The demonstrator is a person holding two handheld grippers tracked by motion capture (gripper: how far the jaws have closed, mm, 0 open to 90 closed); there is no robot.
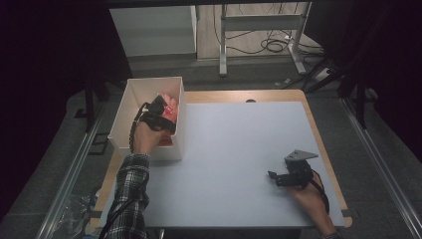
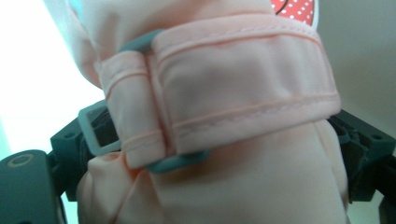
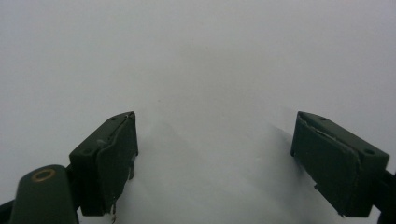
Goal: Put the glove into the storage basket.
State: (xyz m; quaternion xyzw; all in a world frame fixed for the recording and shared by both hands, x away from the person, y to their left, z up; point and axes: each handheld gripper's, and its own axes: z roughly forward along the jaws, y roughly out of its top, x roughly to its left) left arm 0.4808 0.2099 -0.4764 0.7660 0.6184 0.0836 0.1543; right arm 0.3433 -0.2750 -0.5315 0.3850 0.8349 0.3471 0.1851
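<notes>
A pale pink fabric item with a stitched strap and a grey-blue plastic buckle lies inside the white box at the table's back left. A red patch with white dots shows behind it. My left gripper reaches down into the box. Its jaws stand wide on either side of the pink item, open around it rather than pinching it. My right gripper rests low over the white mat at the front right, open with nothing between its fingertips.
The white mat covers most of a wooden tabletop. The box's tall walls close in the left gripper on all sides. Beyond the table stand a metal frame and cables on the floor.
</notes>
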